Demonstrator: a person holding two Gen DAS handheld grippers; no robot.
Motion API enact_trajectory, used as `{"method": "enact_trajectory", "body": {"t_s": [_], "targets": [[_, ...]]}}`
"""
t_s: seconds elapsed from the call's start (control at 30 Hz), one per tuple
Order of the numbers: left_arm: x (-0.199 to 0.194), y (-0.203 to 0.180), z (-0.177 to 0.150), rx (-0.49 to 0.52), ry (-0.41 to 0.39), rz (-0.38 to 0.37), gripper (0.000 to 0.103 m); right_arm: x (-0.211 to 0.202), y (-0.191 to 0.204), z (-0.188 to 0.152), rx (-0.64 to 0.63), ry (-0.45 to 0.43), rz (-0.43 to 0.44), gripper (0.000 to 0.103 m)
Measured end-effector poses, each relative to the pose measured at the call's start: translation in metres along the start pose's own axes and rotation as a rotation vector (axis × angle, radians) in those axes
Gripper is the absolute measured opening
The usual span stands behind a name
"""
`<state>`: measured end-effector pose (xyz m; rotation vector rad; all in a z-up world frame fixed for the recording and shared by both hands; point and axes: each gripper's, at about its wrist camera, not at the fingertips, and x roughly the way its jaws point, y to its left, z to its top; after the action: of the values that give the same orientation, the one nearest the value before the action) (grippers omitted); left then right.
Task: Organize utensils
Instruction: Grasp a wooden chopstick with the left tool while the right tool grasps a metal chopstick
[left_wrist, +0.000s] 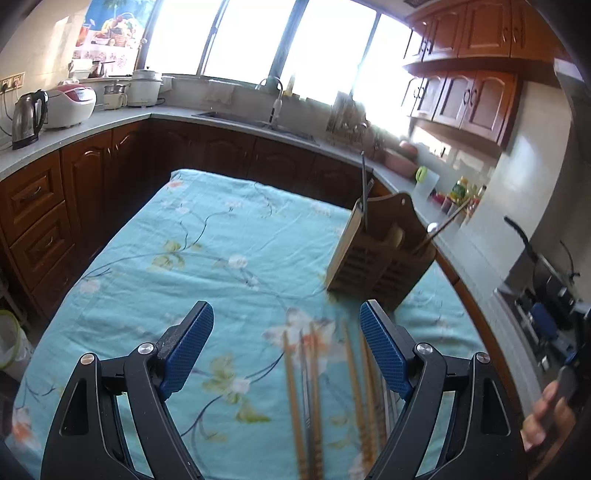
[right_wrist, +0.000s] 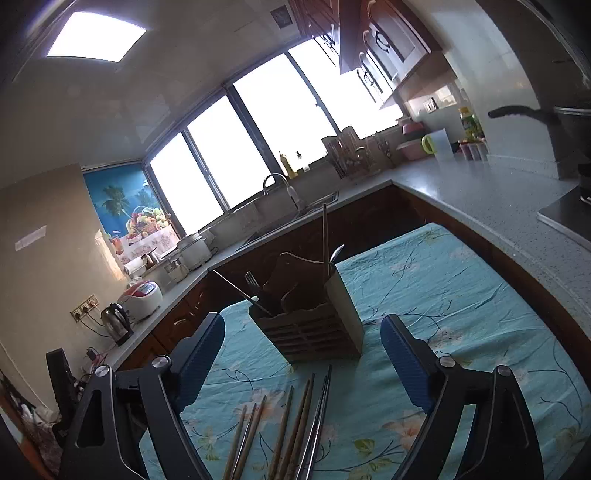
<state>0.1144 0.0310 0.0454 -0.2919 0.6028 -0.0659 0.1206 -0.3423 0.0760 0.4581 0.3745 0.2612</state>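
Both claws were held wide open, nothing gripped: left claw (left_wrist: 287, 326), right claw (right_wrist: 303, 338). Chopsticks (right_wrist: 291, 424) were laid loose on the table (right_wrist: 443, 295), near side, between the right claw's fingers. The holder (right_wrist: 310, 325) was stood just beyond them, with a fork (right_wrist: 252, 282) and other utensils upright inside.

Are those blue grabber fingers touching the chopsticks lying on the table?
Apart. The right wrist view shows the right gripper open, with the chopsticks lying between its fingers, touching neither.
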Motion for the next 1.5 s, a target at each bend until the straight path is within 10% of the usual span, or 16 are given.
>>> {"method": "enact_trajectory", "body": {"t_s": [0.47, 0.73, 1.5], "targets": [[-0.006, 0.032, -0.011, -0.030, 0.034, 0.019, 0.083, 0.016, 0.033, -0.012, -0.114, 0.025, -0.035, 0.084], [0.022, 0.018, -0.012, 0.010, 0.066, 0.003, 0.082, 0.060, 0.016, -0.035, -0.133, 0.164, -0.109, 0.043], [0.128, 0.000, -0.044, 0.086, 0.360, -0.003, 0.036, 0.184, -0.012, -0.077, -0.150, 0.482, -0.154, 0.021]]}}
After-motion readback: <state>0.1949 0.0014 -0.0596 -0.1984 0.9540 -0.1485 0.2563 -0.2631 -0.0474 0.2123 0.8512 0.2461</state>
